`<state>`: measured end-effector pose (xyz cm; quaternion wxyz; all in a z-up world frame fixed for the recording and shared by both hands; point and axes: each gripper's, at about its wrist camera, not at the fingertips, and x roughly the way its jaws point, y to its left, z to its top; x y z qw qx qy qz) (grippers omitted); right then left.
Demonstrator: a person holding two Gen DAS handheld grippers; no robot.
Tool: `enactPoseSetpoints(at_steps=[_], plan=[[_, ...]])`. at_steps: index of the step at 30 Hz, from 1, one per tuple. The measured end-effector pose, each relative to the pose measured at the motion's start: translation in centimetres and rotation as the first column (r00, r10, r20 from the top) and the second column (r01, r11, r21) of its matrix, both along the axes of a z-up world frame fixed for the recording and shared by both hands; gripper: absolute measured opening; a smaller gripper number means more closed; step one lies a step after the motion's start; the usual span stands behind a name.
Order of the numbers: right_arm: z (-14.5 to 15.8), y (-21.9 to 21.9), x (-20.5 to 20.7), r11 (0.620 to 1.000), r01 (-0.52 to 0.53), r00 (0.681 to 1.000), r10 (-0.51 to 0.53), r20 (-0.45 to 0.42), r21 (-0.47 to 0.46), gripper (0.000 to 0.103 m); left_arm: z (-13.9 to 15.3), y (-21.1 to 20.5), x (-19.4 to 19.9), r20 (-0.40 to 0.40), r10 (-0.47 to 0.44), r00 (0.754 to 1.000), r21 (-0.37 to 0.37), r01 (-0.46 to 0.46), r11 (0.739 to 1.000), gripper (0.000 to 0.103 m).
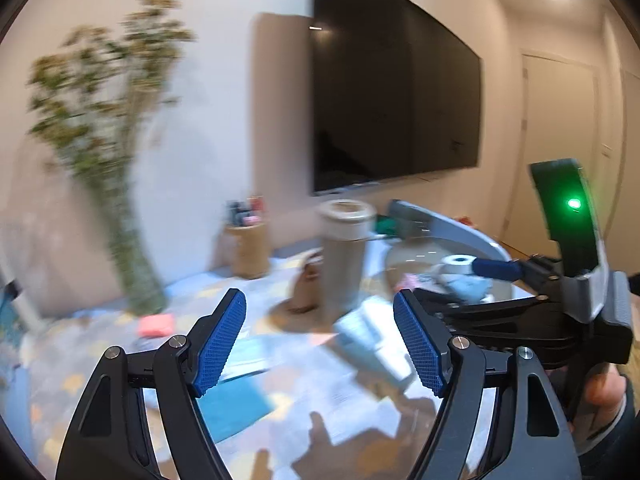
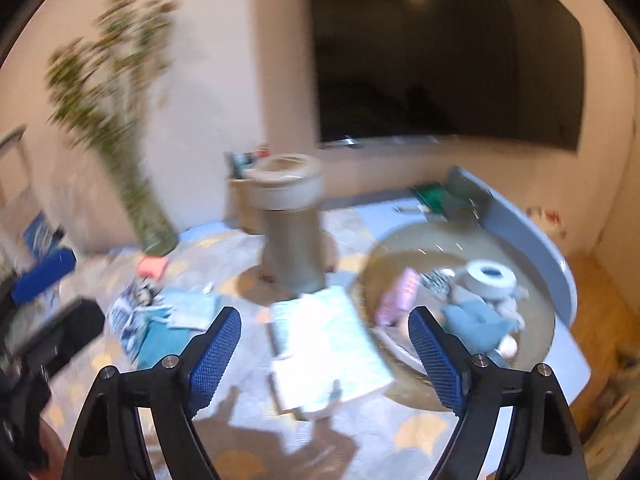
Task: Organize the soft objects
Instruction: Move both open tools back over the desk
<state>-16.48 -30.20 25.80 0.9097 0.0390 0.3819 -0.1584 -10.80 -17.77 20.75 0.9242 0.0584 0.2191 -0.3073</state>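
Note:
My left gripper (image 1: 320, 344) hangs open over the patterned tablecloth (image 1: 304, 400), with nothing between its blue pads. Below it lie a teal cloth (image 1: 236, 404) and a folded pale cloth (image 1: 372, 340). My right gripper (image 2: 326, 360) is open too, above the same folded pale cloth (image 2: 328, 344) and not touching it. A round tray (image 2: 420, 248) to the right holds a blue plush toy (image 2: 472, 320), a white roll (image 2: 490, 278) and a pink packet (image 2: 400, 296). A pink sponge (image 2: 152, 266) lies near the vase. The frames are motion-blurred.
A tall beige container (image 2: 292, 216) stands mid-table, with a cup of pens (image 2: 240, 184) behind it. A glass vase of branches (image 2: 152, 220) is at the back left. A dark screen (image 1: 392, 100) hangs on the wall. Papers (image 2: 128, 312) lie at the left.

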Motion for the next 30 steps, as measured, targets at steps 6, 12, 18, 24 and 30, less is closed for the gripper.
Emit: enactPoseSetpoints(at_steps=[6,12,18,24,30], plan=[[0.3,6.8,1.0,0.990,-0.122,0.992,0.124,0.019,-0.063,0.092,-1.4,8.1,0.3,-0.032,0.142,0.989,-0.061,-0.144,0.988,0.075],[-1.5,11.3,2.8,0.977,-0.202,0.979,0.202,-0.010,-0.065,0.093,-4.6,13.8,1.4,-0.116,0.252,0.961,-0.065,-0.260,0.963,0.075],[-6.6,13.2,5.1,0.967,-0.254,0.967,0.252,-0.038,-0.033,0.097,-10.3,17.5,4.4,-0.238,0.345,0.908,-0.016,-0.358,0.934,0.075],[-12.9,13.1,6.5,0.954,-0.295,0.951,0.299,-0.080,0.054,0.097,-15.2,19.7,6.6,-0.340,0.402,0.850,0.021,-0.420,0.907,0.075],[-16.0,12.7,7.4,0.954,-0.283,0.946,0.295,-0.137,0.099,0.097,-17.2,20.0,7.2,-0.386,0.413,0.825,0.037,-0.434,0.900,0.075]])
